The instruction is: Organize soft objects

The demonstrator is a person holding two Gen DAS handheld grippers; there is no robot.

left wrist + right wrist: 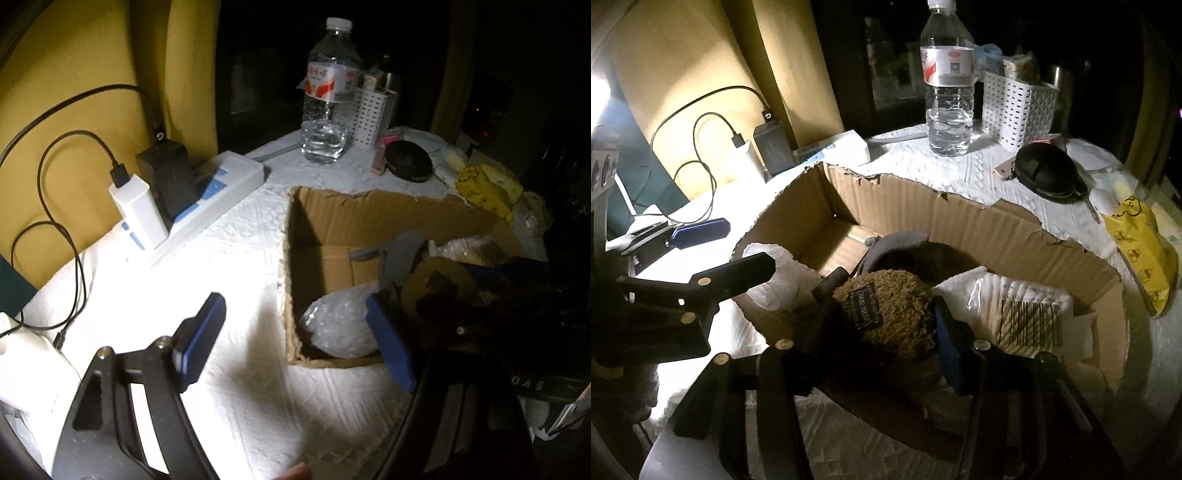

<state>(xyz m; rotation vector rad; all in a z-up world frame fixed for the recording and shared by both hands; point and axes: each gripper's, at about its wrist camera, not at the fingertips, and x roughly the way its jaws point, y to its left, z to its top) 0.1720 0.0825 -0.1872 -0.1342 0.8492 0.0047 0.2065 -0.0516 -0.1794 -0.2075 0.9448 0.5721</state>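
A torn cardboard box [388, 218] [923, 210] sits on the white cloth. My right gripper [882, 325] is shut on a brown fuzzy slipper [897, 306] with a dark label and holds it over the box's near edge; the slipper also shows in the left wrist view [439, 280]. Bubble wrap [340, 325] [779, 273] lies in the box's left end, and a clear packet with a barcode [1023, 310] lies in its right end. My left gripper [291, 339] is open and empty at the box's left near corner, one finger over the bubble wrap.
A white power strip [214, 192] with chargers and black cables lies at the left. A water bottle [328, 96] [949, 85], a white perforated basket [1015, 107], a black round case [1049, 170] and a yellow bag [1141, 243] stand behind and right of the box.
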